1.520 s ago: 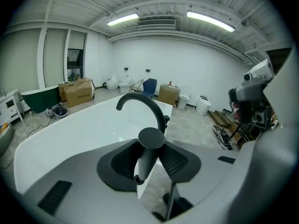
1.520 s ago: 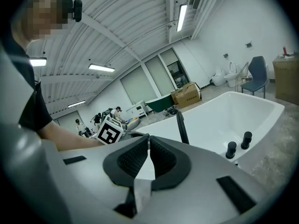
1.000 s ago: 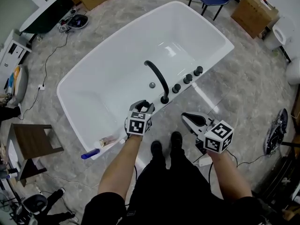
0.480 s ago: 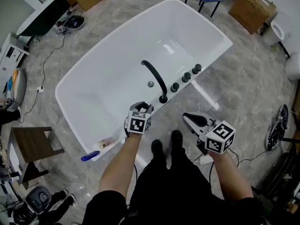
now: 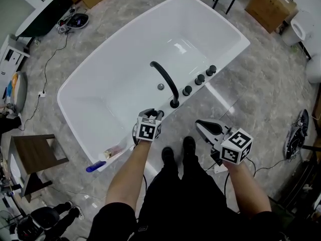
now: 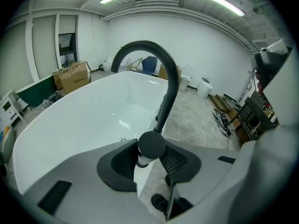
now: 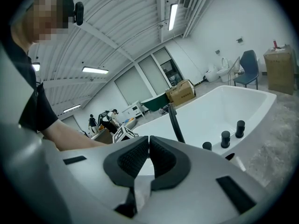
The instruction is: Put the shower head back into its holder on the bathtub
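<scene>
My left gripper hangs just over the near rim of the white bathtub, its jaws shut on the black shower head. In the left gripper view the round black end of the shower head sits between the two pads, with the white rim right below. The curved black spout rises just beyond, and three black knobs follow along the rim. The holder itself is hidden under the gripper. My right gripper is off the tub over the floor, shut and empty.
A blue bottle and a pale tube lie on the tub's near corner. The person's shoes stand on the marble floor beside the tub. A wooden stool is at the left, cardboard boxes at the far right.
My left gripper has sunk a little closer to the tub rim with the shower head in it. The right gripper has stayed where it was.
</scene>
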Action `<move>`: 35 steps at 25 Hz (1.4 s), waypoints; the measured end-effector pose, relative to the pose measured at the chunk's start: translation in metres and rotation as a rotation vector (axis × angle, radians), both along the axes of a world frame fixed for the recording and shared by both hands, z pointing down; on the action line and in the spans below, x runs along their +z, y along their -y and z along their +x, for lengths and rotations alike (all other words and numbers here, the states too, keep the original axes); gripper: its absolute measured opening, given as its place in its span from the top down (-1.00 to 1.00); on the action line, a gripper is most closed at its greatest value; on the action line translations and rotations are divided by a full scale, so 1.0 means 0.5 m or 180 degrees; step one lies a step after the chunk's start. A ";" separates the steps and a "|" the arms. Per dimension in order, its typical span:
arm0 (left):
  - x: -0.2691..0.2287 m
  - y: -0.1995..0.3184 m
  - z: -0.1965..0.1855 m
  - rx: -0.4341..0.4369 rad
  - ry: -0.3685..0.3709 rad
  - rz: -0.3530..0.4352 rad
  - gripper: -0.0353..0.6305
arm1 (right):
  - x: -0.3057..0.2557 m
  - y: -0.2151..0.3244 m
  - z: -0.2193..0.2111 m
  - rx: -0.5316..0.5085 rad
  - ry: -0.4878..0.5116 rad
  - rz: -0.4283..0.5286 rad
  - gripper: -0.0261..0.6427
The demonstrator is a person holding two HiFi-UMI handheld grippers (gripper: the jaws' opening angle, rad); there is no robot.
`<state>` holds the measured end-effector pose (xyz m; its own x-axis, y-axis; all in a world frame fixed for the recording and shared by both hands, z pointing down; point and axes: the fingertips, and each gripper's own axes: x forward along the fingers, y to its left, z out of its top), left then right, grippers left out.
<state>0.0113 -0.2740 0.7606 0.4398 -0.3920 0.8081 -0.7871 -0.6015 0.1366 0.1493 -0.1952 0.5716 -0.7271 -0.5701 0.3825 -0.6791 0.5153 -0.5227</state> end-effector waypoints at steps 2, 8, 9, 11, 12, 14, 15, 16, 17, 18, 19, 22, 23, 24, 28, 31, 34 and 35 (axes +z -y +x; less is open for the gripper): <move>0.000 0.001 0.003 0.0028 -0.0008 -0.0012 0.44 | -0.001 0.000 0.001 -0.0004 -0.0010 -0.0001 0.85; 0.006 -0.001 0.014 0.0107 0.0024 -0.0110 0.34 | 0.001 -0.003 0.008 -0.0011 0.0003 -0.0024 0.85; 0.005 -0.002 0.012 0.0103 0.0027 -0.0113 0.29 | -0.001 -0.003 0.007 -0.0019 0.0009 -0.0020 0.85; 0.002 -0.003 0.007 0.0095 0.0036 -0.0097 0.22 | -0.004 0.000 0.005 -0.0036 0.0016 -0.0004 0.85; 0.000 -0.003 0.006 0.0092 0.0037 -0.0083 0.20 | -0.006 0.002 0.005 -0.0046 0.0017 0.0007 0.85; -0.007 -0.001 0.006 0.0086 0.0025 -0.0052 0.18 | -0.009 0.005 0.006 -0.0067 0.0018 0.0028 0.85; -0.010 0.000 0.006 0.0079 0.0015 -0.0038 0.17 | -0.011 0.007 0.007 -0.0079 0.0020 0.0037 0.85; -0.015 0.000 0.007 0.0068 0.0003 -0.0025 0.16 | -0.014 0.008 0.007 -0.0092 0.0022 0.0045 0.85; -0.021 0.002 0.008 0.0055 -0.0009 -0.0009 0.15 | -0.016 0.010 0.007 -0.0106 0.0025 0.0054 0.85; -0.029 0.003 0.008 0.0045 -0.0024 0.0011 0.15 | -0.019 0.012 0.006 -0.0122 0.0028 0.0064 0.85; -0.037 0.004 0.008 0.0038 -0.0043 0.0037 0.15 | -0.022 0.014 0.004 -0.0138 0.0033 0.0075 0.85; -0.062 0.007 0.011 0.0040 -0.0108 0.0121 0.15 | -0.032 0.022 -0.002 -0.0185 0.0054 0.0117 0.85; -0.069 0.008 0.013 0.0039 -0.0124 0.0144 0.15 | -0.036 0.026 -0.004 -0.0203 0.0064 0.0132 0.85; -0.076 0.009 0.014 0.0034 -0.0131 0.0166 0.15 | -0.040 0.030 -0.006 -0.0222 0.0076 0.0146 0.85; -0.107 0.010 0.018 -0.0027 -0.0149 0.0265 0.16 | -0.061 0.049 -0.013 -0.0313 0.0134 0.0215 0.85; -0.143 0.015 0.022 -0.0107 -0.0153 0.0401 0.19 | -0.082 0.069 -0.009 -0.0394 0.0154 0.0309 0.85; -0.194 0.022 0.020 -0.0238 -0.0200 0.0555 0.21 | -0.112 0.088 -0.009 -0.0494 0.0186 0.0427 0.87; -0.215 0.024 0.017 -0.0274 -0.0211 0.0609 0.21 | -0.123 0.094 -0.011 -0.0528 0.0207 0.0469 0.87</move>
